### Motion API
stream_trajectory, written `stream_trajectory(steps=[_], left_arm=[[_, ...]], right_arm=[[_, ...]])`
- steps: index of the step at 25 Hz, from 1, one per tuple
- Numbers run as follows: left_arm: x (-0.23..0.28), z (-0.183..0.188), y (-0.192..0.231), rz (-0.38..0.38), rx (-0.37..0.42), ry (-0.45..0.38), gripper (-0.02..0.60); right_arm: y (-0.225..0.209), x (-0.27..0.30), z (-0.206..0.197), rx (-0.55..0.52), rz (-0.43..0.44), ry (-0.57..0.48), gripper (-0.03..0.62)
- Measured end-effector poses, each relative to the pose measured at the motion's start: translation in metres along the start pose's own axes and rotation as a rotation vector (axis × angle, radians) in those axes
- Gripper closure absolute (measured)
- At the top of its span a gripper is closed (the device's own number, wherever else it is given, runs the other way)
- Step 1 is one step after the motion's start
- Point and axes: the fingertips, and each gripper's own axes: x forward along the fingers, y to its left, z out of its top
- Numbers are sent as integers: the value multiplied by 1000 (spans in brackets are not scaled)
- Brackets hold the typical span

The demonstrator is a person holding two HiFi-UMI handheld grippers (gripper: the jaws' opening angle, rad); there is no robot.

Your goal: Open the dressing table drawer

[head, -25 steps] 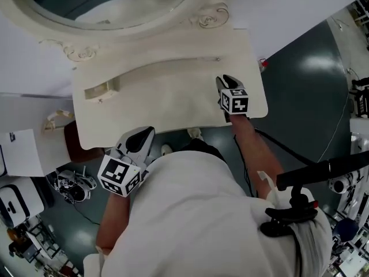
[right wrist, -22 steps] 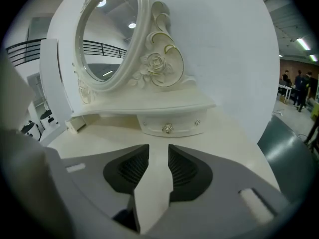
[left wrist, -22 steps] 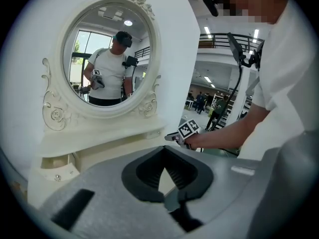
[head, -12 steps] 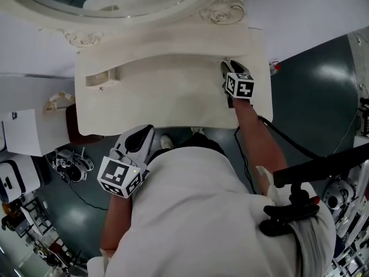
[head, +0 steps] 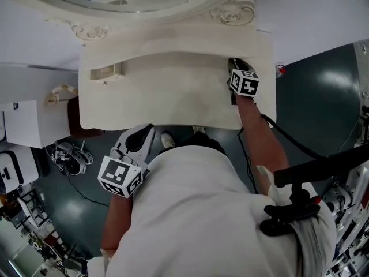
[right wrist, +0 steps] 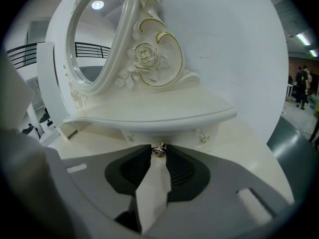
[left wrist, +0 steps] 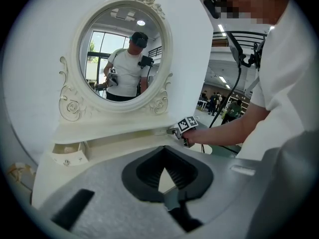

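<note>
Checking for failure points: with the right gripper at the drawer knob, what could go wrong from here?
The right gripper is closing its jaws with the drawer knob only at their very tips, so it may slip out on the pull. The shelf overhangs just above the knob; an upward pull could knock it. The left gripper is off the dressing table, so nothing steadies it.

i see a white wall at the far side and a dark glossy floor with pale patches of light. far right, a hall opens under ceiling strip lights; gear clutters the floor at left.
</note>
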Motion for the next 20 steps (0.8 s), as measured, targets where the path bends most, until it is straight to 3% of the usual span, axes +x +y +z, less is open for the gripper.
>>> stream_trajectory(steps=[20], left_arm=[[-17,-4,13,-41,26,-3,580]], right_arm=[[6,-19,-22,-16,-28,34,500]])
